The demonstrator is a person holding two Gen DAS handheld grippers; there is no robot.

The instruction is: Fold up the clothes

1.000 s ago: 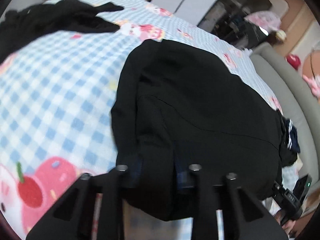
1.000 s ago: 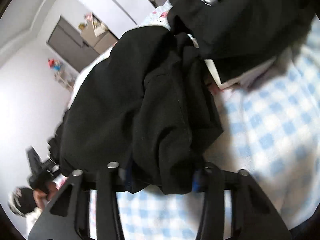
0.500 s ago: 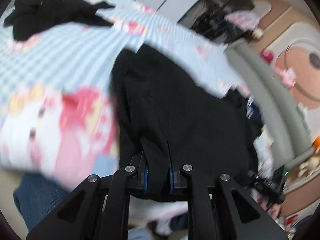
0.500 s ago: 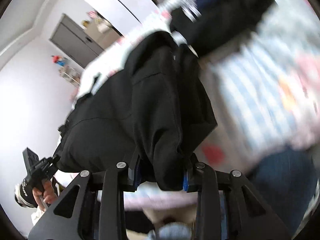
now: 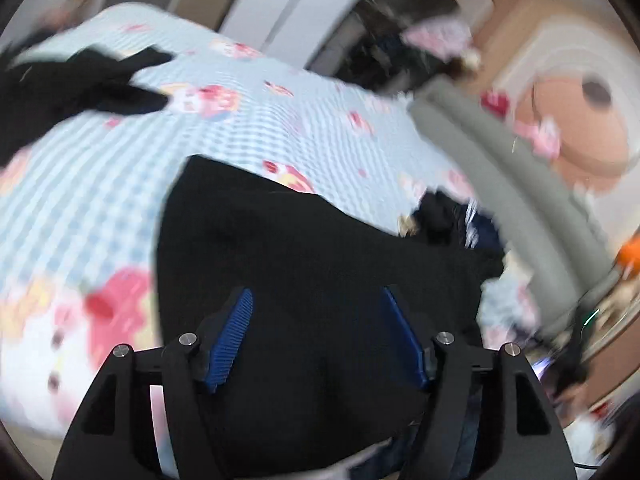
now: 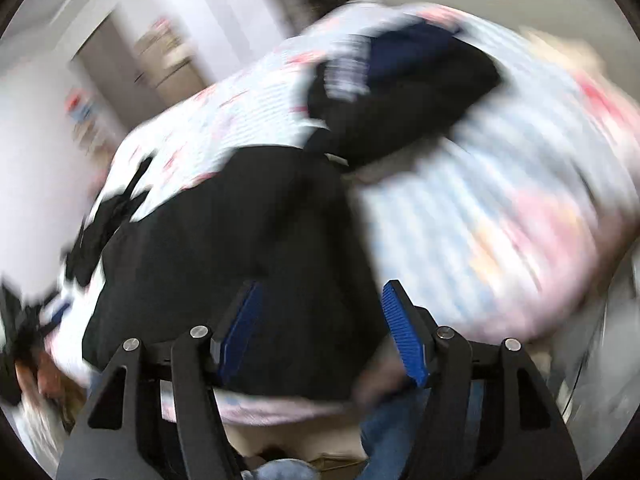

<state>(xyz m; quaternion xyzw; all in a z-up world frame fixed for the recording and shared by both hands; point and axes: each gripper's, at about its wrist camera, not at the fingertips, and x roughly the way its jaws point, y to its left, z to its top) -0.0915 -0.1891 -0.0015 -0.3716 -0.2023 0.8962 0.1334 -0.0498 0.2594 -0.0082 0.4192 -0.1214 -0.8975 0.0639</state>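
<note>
The checked bed [image 5: 100, 184] carries the black garment [image 5: 312, 264]. My left fingers [image 5: 320, 336] and right fingers [image 6: 320, 328] have just been opening, spread, pinching nothing. I should lift clear without dragging the fold.

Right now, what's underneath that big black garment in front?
The black garment lies on a blue checked bedsheet with pink cartoon prints, which shows all around it. Whatever sits directly beneath the cloth is covered.

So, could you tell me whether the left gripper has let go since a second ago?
Yes: the left gripper has just been opening its jaws, blue pads spread clear of the black garment on the checked bedspread.
</note>
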